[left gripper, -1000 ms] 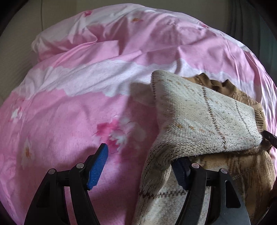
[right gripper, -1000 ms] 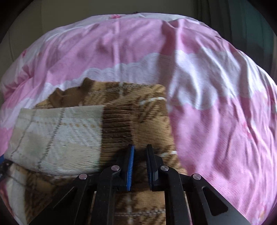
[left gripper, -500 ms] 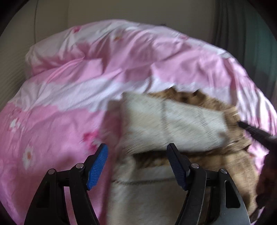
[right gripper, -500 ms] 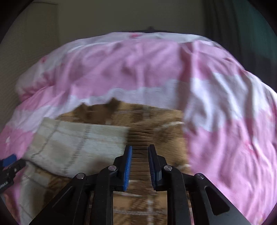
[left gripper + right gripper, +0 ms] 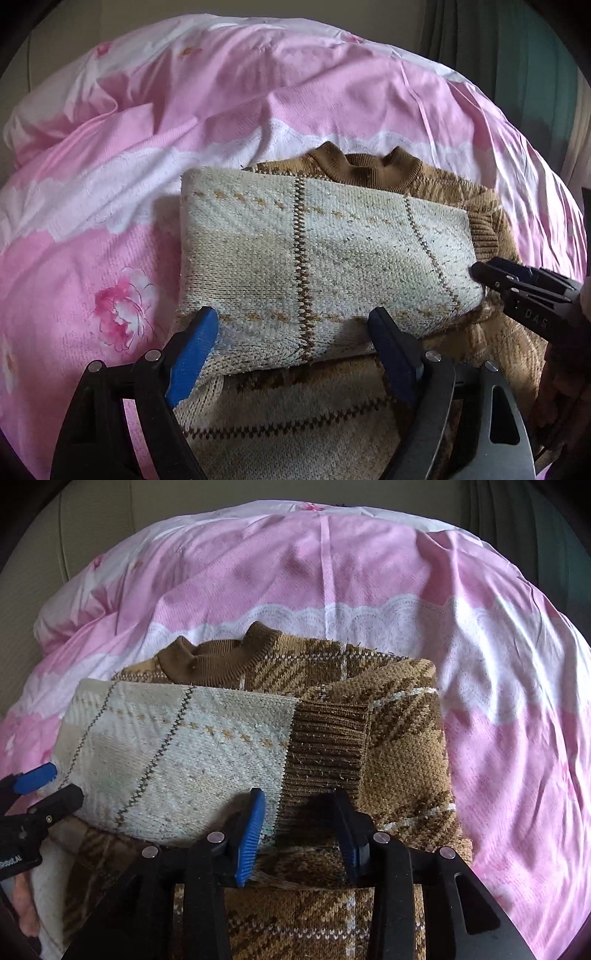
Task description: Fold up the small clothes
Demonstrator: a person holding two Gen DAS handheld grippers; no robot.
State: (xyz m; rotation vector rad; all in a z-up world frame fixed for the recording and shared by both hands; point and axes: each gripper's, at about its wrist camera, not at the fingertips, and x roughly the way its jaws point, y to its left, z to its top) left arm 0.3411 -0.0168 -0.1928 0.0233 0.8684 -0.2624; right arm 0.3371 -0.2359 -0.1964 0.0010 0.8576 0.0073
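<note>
Over the near edge of the folded sleeve (image 5: 314, 266), the left tool (image 5: 291, 328) stands spread wide, pinching nothing. Beside it, the right tool (image 5: 301, 812) is also spread, straddling the sleeve's ribbed brown cuff (image 5: 325, 746), though whether its pads press the knit is hard to tell. Both hover at the brown plaid sweater (image 5: 402, 760), which lies on the pink floral bed cover (image 5: 110, 221).

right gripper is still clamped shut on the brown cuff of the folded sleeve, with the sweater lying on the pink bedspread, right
Not quite: the right gripper is open, its jaws spread either side of the brown cuff, as the right wrist view shows. The rest holds: the sleeve is folded across the sweater, which lies on the pink bedspread.
</note>
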